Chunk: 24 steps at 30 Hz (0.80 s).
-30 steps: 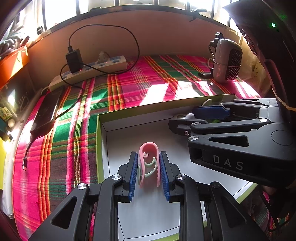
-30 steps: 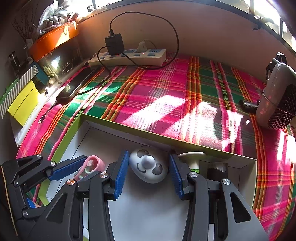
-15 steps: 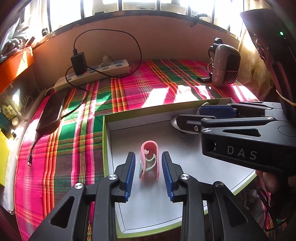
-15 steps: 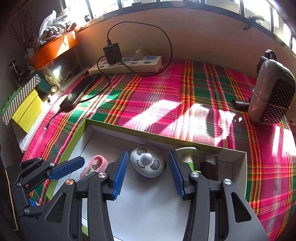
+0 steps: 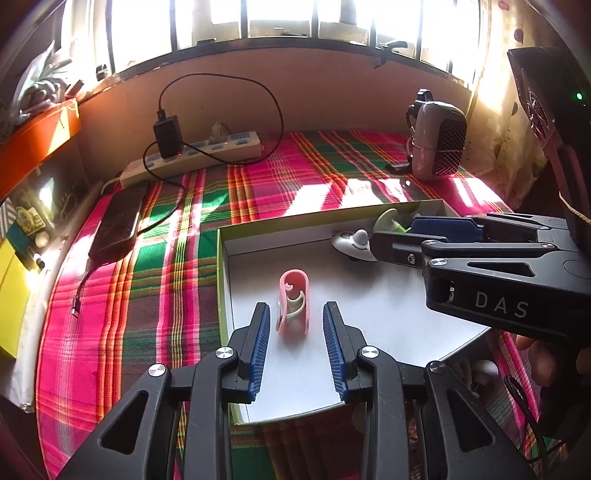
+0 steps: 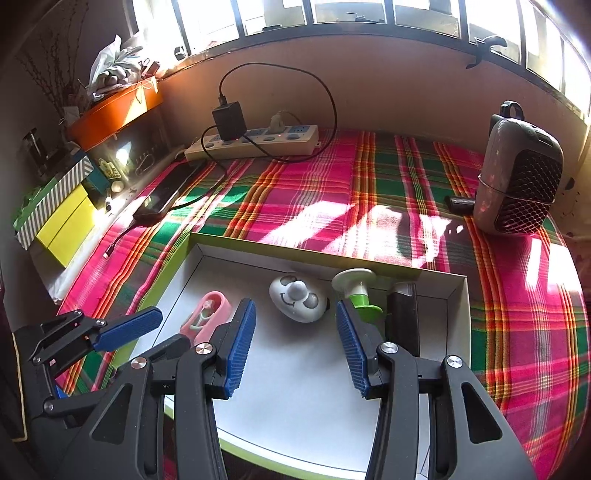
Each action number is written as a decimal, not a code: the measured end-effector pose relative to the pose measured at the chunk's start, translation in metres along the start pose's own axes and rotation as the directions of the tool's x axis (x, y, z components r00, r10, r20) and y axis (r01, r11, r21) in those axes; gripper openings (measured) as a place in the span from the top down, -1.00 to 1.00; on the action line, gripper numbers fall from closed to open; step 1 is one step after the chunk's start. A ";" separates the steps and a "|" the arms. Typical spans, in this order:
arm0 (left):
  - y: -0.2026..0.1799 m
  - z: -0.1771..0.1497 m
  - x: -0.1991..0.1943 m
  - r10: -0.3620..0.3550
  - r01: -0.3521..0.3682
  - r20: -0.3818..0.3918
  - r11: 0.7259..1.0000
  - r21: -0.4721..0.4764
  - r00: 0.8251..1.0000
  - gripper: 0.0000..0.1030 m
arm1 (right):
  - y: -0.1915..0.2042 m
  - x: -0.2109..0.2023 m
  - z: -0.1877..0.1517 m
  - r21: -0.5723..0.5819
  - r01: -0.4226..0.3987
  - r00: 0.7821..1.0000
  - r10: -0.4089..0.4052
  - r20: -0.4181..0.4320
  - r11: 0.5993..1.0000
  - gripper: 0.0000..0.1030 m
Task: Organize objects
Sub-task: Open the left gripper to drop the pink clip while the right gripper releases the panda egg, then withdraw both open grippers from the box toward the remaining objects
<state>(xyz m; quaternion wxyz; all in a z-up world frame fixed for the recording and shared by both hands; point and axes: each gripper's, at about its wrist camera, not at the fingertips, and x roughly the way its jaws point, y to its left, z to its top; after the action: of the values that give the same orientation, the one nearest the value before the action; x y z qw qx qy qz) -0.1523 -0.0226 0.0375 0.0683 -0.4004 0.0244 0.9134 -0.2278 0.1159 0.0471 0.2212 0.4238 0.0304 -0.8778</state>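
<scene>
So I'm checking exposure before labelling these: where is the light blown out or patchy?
Left wrist view: window blown white, sun patches across the plaid cloth. Right wrist view: bright patches on the cloth beside the grey heater; box floor evenly lit, fisheye bends the edges.

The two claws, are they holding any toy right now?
No. The left claw stands open around the pink clip, not touching; the right claw is open, empty.
</scene>
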 end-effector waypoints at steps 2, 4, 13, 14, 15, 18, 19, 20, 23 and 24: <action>-0.001 -0.002 -0.005 0.005 -0.005 0.004 1.000 0.000 1.000 0.46 | 0.000 -0.005 -0.004 0.006 0.000 1.000 0.000 0.006 1.000 0.09; -0.001 -0.005 -0.009 0.007 -0.007 0.009 1.000 0.001 1.000 0.46 | 0.000 -0.011 -0.009 0.014 0.002 1.000 -0.002 0.012 1.000 0.09; -0.004 -0.022 -0.034 -0.002 0.003 0.034 1.000 -0.014 0.999 0.46 | 0.001 -0.042 -0.035 0.024 0.043 0.998 -0.044 0.054 0.999 0.09; -0.004 -0.024 -0.037 -0.001 0.002 0.036 1.000 -0.017 0.999 0.46 | 0.002 -0.045 -0.039 0.025 0.050 0.997 -0.051 0.055 0.998 0.09; -0.004 -0.026 -0.039 -0.004 0.004 0.038 1.000 -0.022 0.999 0.46 | 0.002 -0.048 -0.042 0.028 0.053 0.997 -0.055 0.058 0.998 0.09; -0.003 -0.034 -0.046 -0.015 0.016 0.044 0.999 -0.030 0.999 0.46 | 0.004 -0.058 -0.055 0.031 0.053 0.996 -0.055 0.065 0.998 0.09; -0.003 -0.037 -0.048 -0.018 0.019 0.045 0.999 -0.030 0.999 0.46 | 0.005 -0.060 -0.059 0.027 0.059 0.996 -0.060 0.064 0.998 0.09; -0.003 -0.040 -0.049 -0.019 0.020 0.043 0.999 -0.032 0.999 0.46 | 0.008 -0.063 -0.063 0.020 0.064 0.996 -0.065 0.066 0.998 0.09; -0.001 -0.048 -0.053 -0.022 0.024 0.039 0.999 -0.044 0.999 0.46 | 0.015 -0.070 -0.078 0.002 0.061 0.996 -0.061 0.064 0.998 0.09; 0.000 -0.050 -0.054 -0.022 0.024 0.039 0.999 -0.048 0.999 0.46 | 0.018 -0.072 -0.084 -0.007 0.059 0.997 -0.059 0.058 0.998 0.09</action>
<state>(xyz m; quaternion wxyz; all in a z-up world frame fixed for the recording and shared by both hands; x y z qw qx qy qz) -0.0796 -0.0334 0.0431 0.0696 -0.3844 -0.0039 0.9205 -0.1202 0.1459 0.0501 0.1976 0.3963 0.0403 -0.8957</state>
